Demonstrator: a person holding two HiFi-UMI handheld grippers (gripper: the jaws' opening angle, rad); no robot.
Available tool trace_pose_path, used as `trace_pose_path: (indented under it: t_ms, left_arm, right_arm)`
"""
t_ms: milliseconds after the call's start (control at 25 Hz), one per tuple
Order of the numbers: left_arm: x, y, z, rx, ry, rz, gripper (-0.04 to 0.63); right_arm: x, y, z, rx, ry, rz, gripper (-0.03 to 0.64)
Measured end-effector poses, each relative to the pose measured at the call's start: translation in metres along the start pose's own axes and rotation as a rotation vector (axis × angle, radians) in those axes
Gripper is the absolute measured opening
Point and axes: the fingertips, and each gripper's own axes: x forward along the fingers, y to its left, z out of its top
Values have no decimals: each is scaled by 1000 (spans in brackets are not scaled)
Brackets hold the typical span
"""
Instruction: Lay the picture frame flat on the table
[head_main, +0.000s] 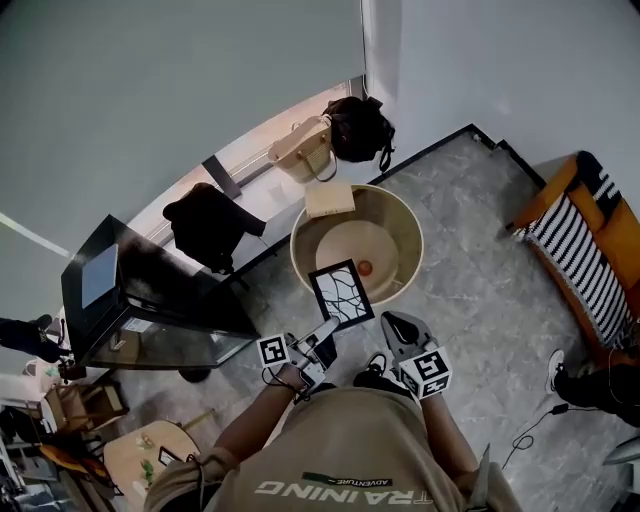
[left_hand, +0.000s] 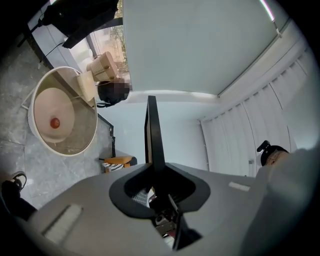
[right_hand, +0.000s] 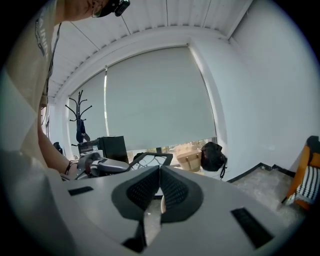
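Over the near rim of the table: a black rectangular picture frame with a white, crack-lined print (head_main: 342, 293) hangs in the air, its face tilted up toward the head camera, resting on nothing yet.
Table: round beige table with a raised rim (head_main: 413, 250), carrying 1 small orange-red ball (head_main: 365, 267) near its middle and a pale wooden block (head_main: 330, 200) at its far edge.
Why held so: gripped at its near lower corner, the frame has its whole back free to go down flat (my reading). The bare patch on the near side of the ball looks like the likely landing spot.
Left gripper (left_hand: 155, 189): clamped on the frame's edge, jaws only narrowly apart, with the frame seen edge-on rising straight out from between them.
Right gripper (right_hand: 160, 186): pads pressed together with nothing between them, carried beside the left one and not touching the frame.
Why the right is idle: 1 grip seems enough for so light a thing, so it probably waits to steady or nudge.
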Motion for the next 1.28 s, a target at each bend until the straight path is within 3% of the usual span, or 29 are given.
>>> trace_pose_path:
  t_ms: [280,600,1120,1280]
  left_arm:
    - [50,12,24,23,-29,15,72]
    - [77,33,63,8,-18,55,72]
    - [139,102,180,-101,69,77,72]
    - [157,127,203,-123,113,106,72]
  right_arm:
    - [23,-55,9,-34,5,50,7]
    - [59,-69,3,14,37,84,8]
    - [175,-141,31,21,83,-24,7]
    - [201,-162,30,67,93,-55,8]
